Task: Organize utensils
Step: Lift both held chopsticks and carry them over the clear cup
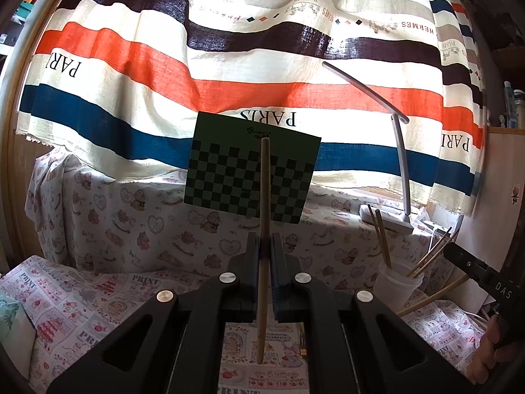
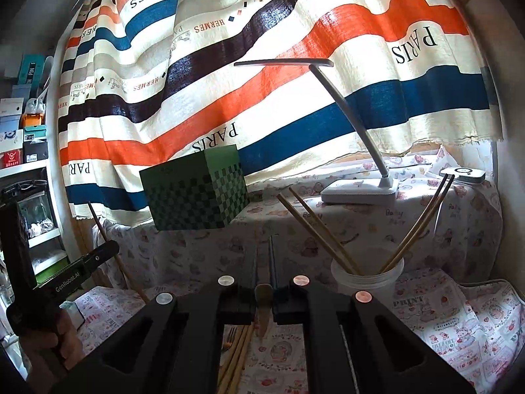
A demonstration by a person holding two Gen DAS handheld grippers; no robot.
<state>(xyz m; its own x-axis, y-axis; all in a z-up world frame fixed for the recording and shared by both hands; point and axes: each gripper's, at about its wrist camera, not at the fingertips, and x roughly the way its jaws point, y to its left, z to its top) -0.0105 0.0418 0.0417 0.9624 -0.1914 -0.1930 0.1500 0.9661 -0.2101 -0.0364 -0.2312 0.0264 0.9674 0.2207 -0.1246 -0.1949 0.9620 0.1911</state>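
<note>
My left gripper (image 1: 264,241) is shut on a wooden chopstick (image 1: 263,197) that stands nearly upright between its pads. A translucent white cup (image 1: 395,282) with several chopsticks leaning in it stands low at the right. In the right wrist view the same cup (image 2: 367,277) sits just right of my right gripper (image 2: 262,246). That gripper is shut on another chopstick (image 2: 262,308), seen almost end-on far back between the jaws. The left gripper (image 2: 110,249) and its chopstick show at the left edge. The right gripper (image 1: 454,252) shows at the right edge of the left wrist view.
More chopsticks (image 2: 236,358) and a fork (image 2: 229,335) lie on the printed tablecloth (image 2: 459,321) below the right gripper. A green checkered box (image 2: 193,190) and a white desk lamp (image 2: 361,193) stand on the raised ledge behind. A striped curtain hangs at the back.
</note>
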